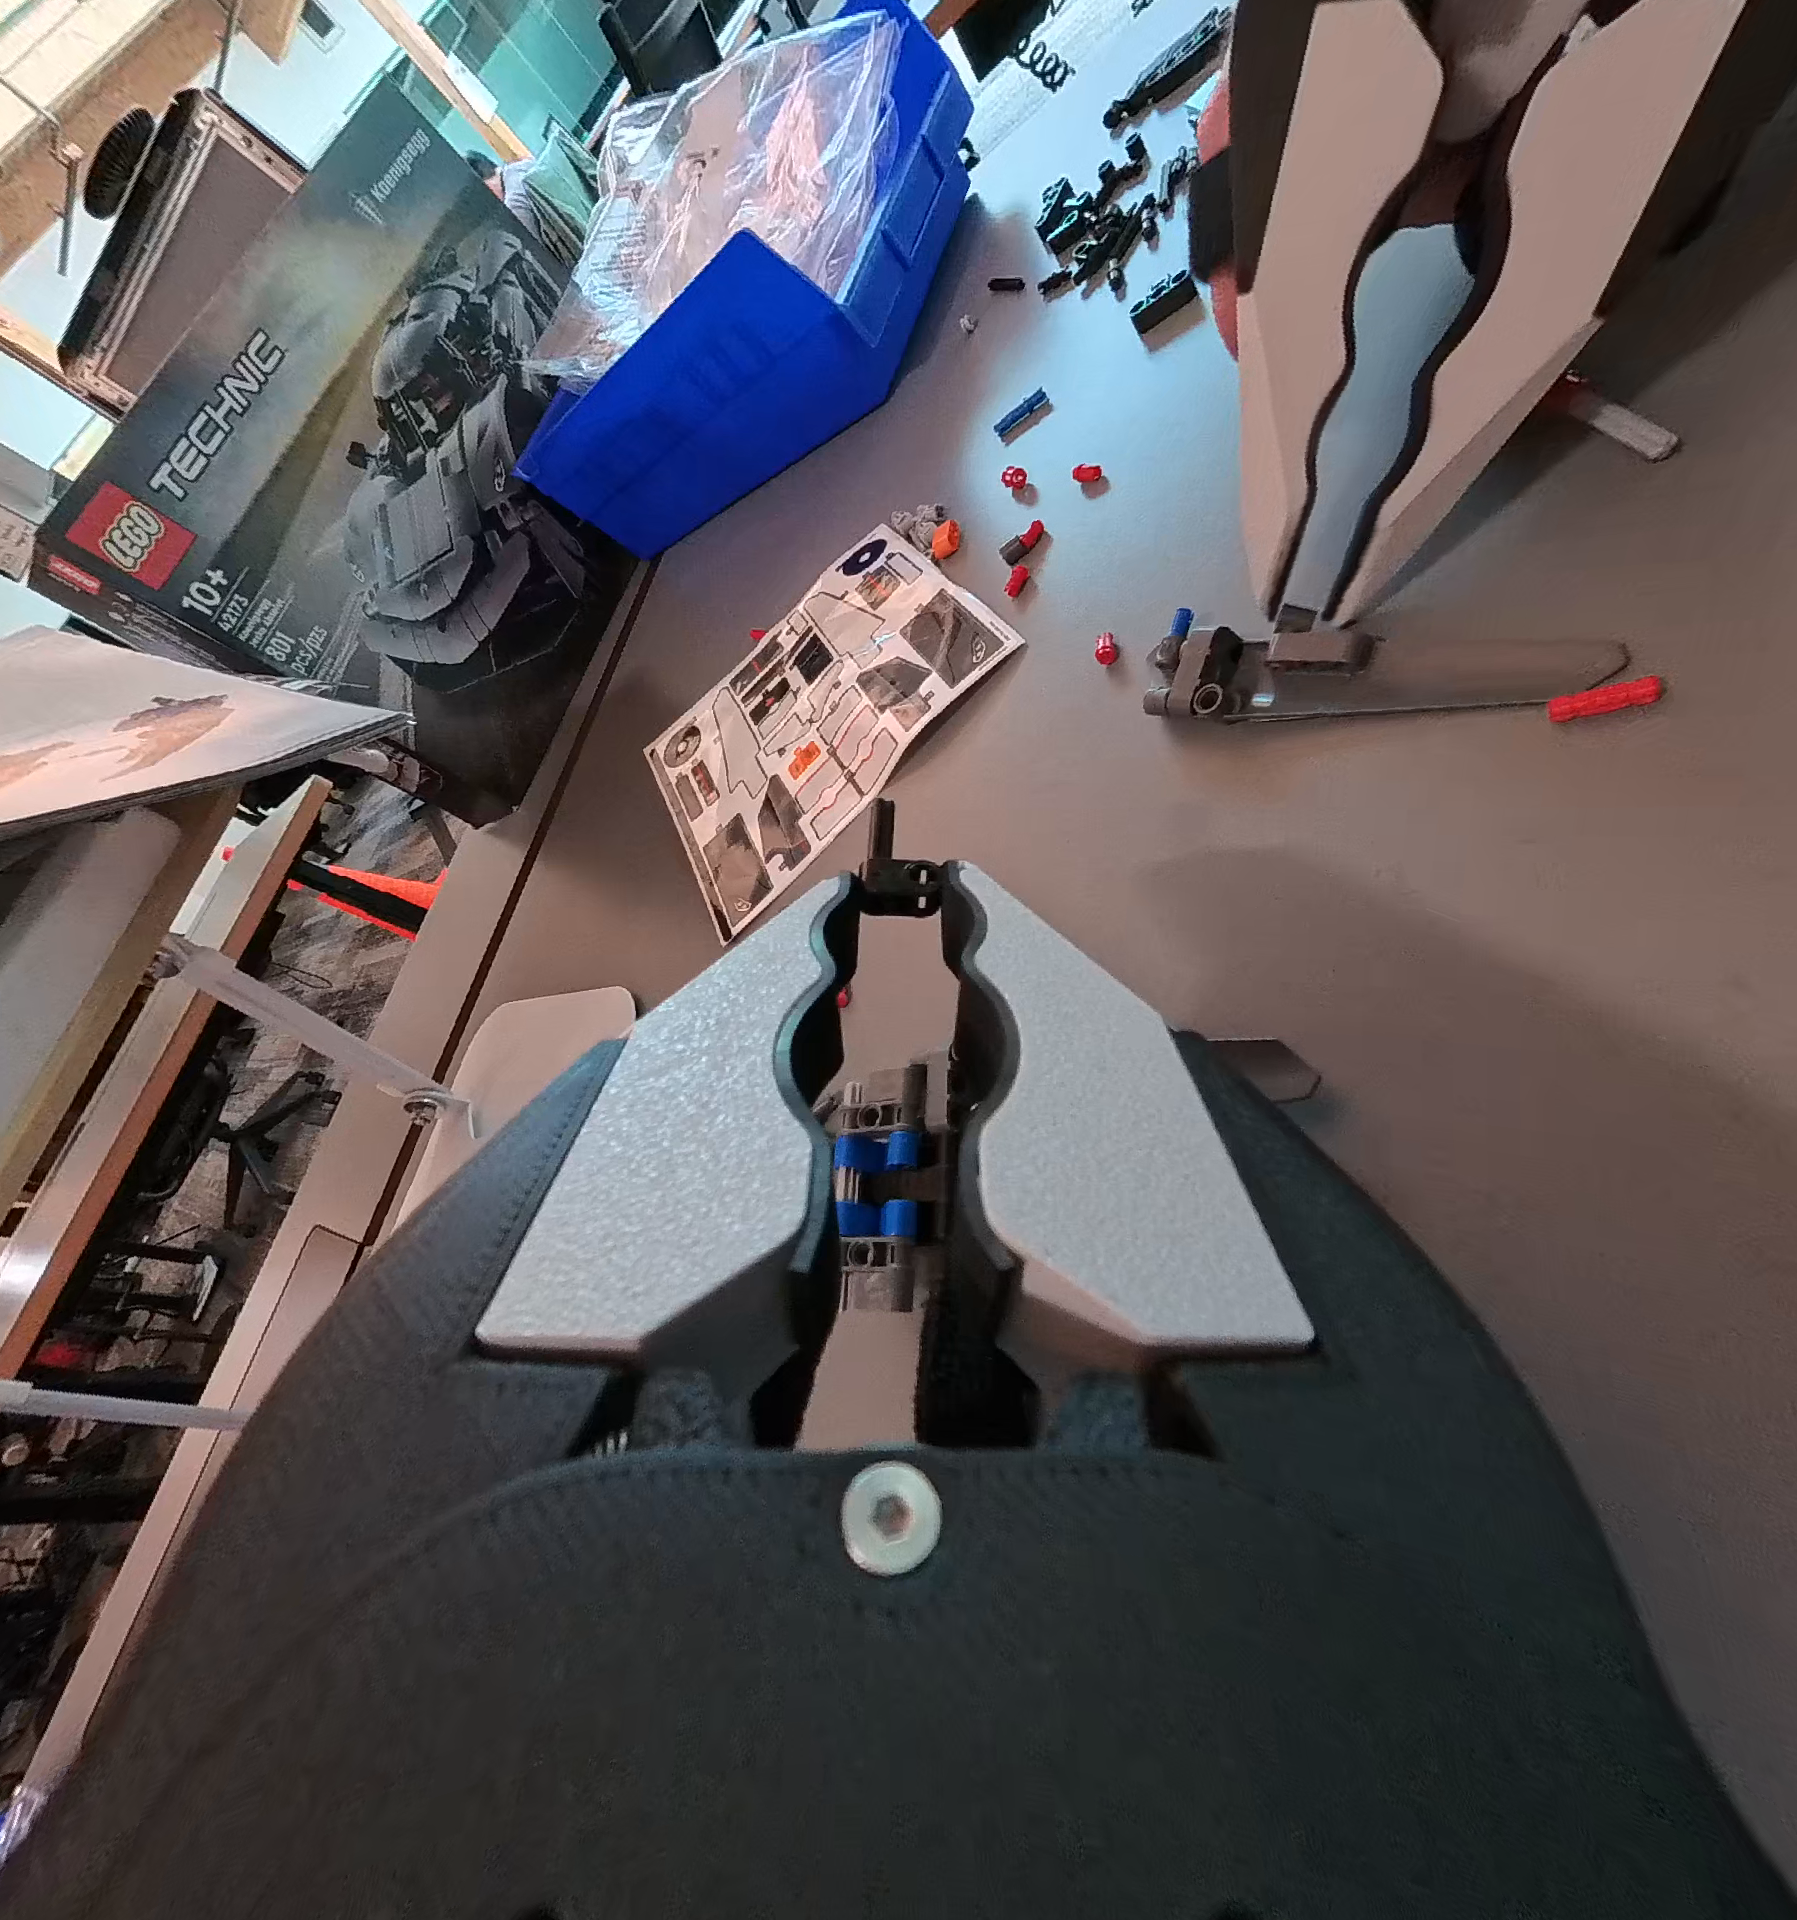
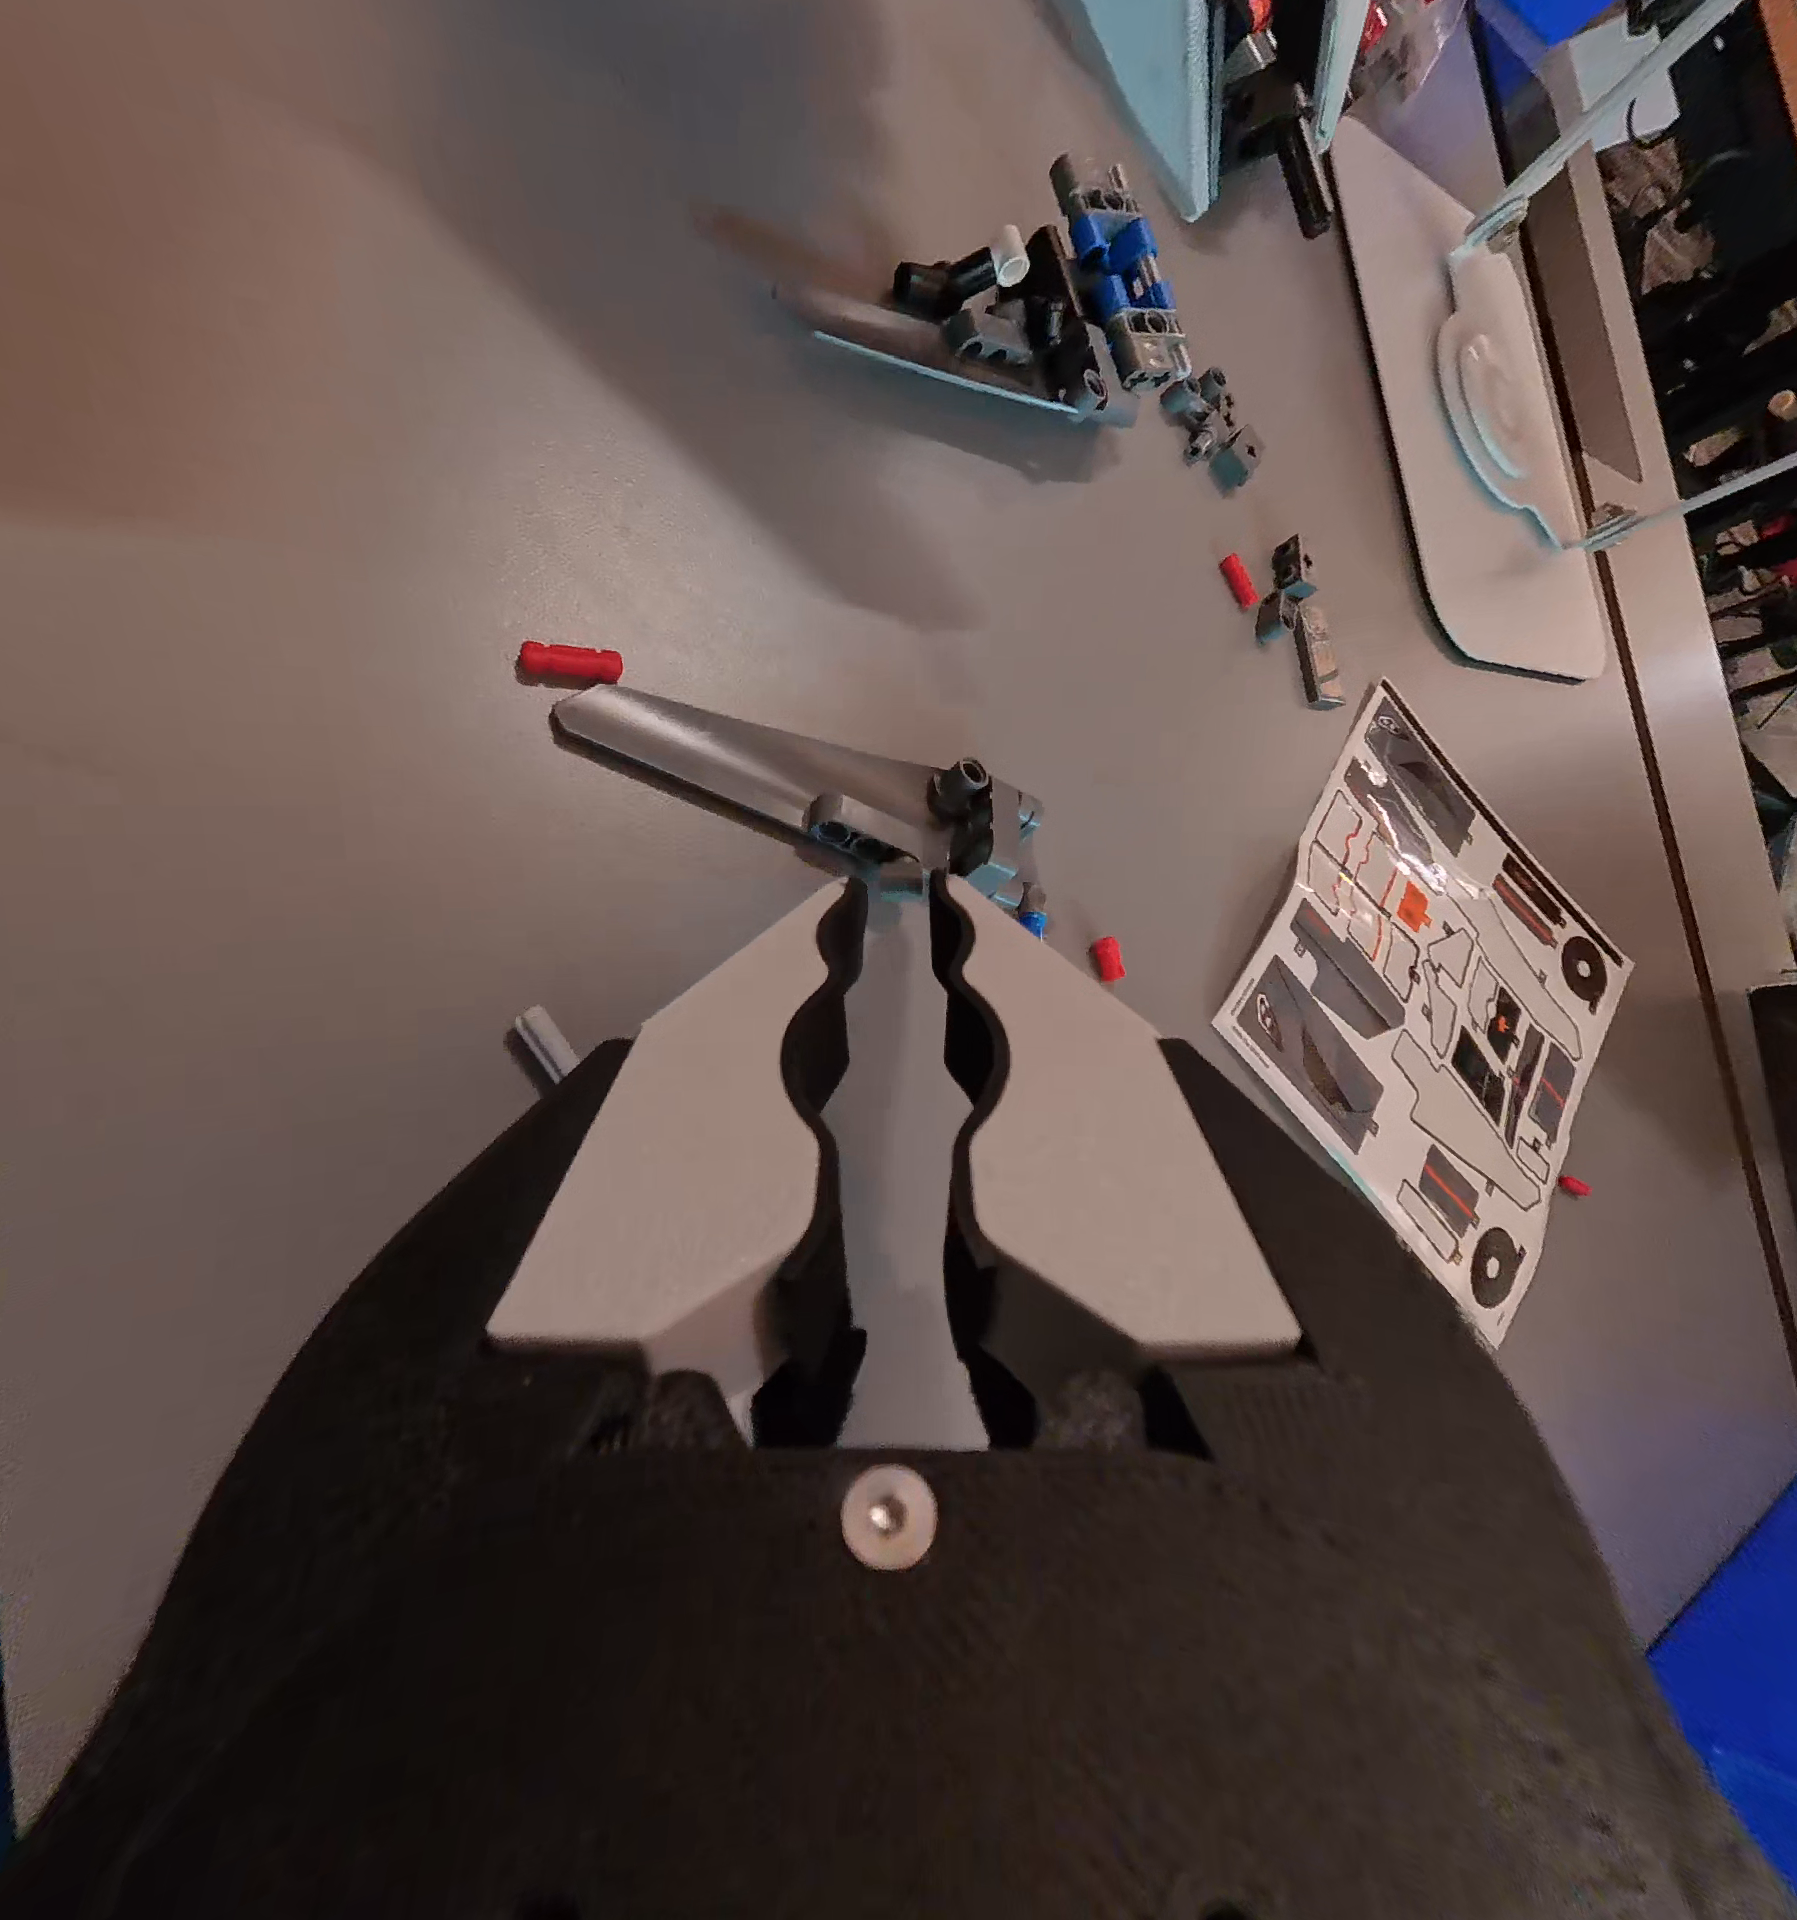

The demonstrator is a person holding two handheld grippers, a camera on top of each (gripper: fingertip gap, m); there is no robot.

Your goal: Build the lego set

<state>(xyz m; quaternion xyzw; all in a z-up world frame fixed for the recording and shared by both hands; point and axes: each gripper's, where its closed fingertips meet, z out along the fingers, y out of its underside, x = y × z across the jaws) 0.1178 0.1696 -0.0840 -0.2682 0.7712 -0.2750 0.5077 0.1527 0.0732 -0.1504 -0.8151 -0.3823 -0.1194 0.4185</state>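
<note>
Left tool (image 1: 899, 896), above the grey worktop (image 1: 1393, 1039): its fingertips are closed on a small black connector (image 1: 902, 883), from which a black pin stands up beyond the tips. Below the tool, seen through the gap between its fingers, lies a grey-and-blue sub-assembly (image 1: 881, 1195). Ahead of the tips lies the sticker sheet (image 1: 832, 727); farther ahead and to the left stand the blue bin (image 1: 748, 364), which holds clear plastic bags, and the set's box (image 1: 291, 468).

Right tool (image 2: 892, 902): its fingertips are nearly together and pinch the near end of a grey beam (image 2: 868, 857) — part of the long grey panel assembly (image 2: 728, 769) resting on the worktop. The panel runs from the tips ahead and to the left; a black connector (image 2: 961, 790) sits on the assembly just ahead of the tips. A red pin (image 2: 570, 662) lies just beyond the panel's far end, and another red pin (image 2: 1108, 957) lies close to the right of the tips. The sticker sheet is to the right of this tool. Farther ahead lies the grey-and-blue sub-assembly, with loose grey pieces (image 2: 1218, 426) beside it.
</note>
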